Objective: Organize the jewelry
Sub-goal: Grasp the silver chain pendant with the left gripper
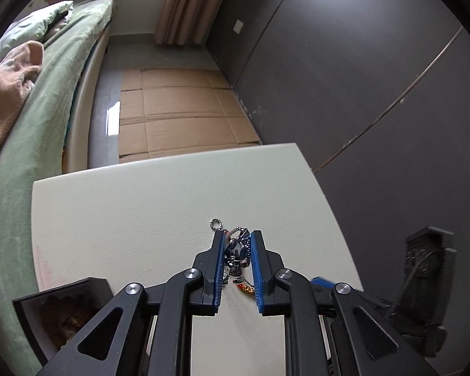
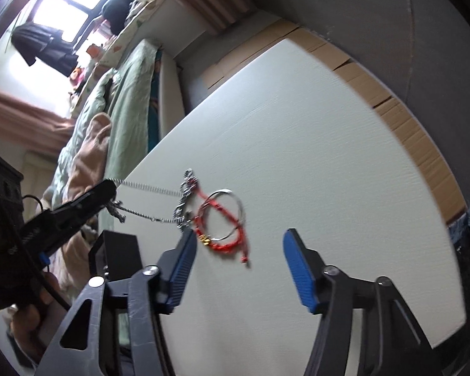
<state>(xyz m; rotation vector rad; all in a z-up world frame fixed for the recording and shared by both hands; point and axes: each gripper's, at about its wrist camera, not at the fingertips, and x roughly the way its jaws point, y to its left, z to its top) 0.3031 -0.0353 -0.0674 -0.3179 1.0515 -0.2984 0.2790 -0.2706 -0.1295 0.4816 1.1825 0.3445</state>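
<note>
Untangling the jewelry heap

The left gripper [image 1: 235, 244] pinches the silver chain necklace [image 2: 147, 188], pulling it taut from the red cord bracelet [image 2: 222, 225] at mid-frame; the right gripper [image 2: 239, 241] hovers spread (presumably to pin).

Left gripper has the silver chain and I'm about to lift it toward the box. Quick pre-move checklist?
1. Left gripper shut on the silver chain: ok; the right wrist view shows the chain stretched from its tip.
2. Chain free of other pieces: not ok. Its far end sits in a tangle with the red cord bracelet and the silver bangle.
3. Right gripper ready to pin the tangle: ok, open just short of it, holding nothing.
4. Black box open to receive: ok, at the lower left in the left wrist view.
5. Whether the chain is knotted or only draped over the cord: cannot tell, blurred.
</note>
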